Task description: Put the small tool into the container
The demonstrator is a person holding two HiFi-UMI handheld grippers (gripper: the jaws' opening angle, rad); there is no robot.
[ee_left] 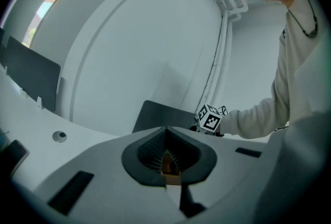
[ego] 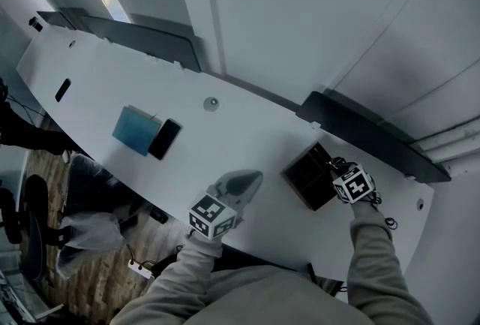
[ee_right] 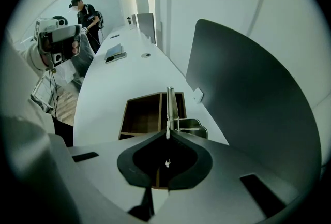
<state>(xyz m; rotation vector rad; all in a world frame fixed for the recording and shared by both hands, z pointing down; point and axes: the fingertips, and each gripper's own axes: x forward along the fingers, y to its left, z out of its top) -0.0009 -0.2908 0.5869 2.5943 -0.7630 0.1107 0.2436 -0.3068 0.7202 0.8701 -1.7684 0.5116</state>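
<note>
A dark wooden container [ego: 307, 179] with divided compartments sits on the white table [ego: 247, 136] near its right end. My right gripper [ego: 337, 167] points steeply down at the container's right side, shut on a small metal tool. In the right gripper view the tool [ee_right: 170, 104] is a thin silver bar rising from the closed fingertips of the right gripper [ee_right: 167, 135] over the container [ee_right: 145, 114], near its inner divider. My left gripper [ego: 241, 182] rests left of the container, apart from it. In the left gripper view the left gripper [ee_left: 166, 131] is shut, with nothing visible between its jaws.
A blue notebook [ego: 135, 130] and a black phone [ego: 164, 139] lie further left on the table, with a round grommet [ego: 211, 103] behind them. Dark partition screens [ego: 364, 134] line the far edge. A person [ee_right: 85, 16] stands at the table's distant end.
</note>
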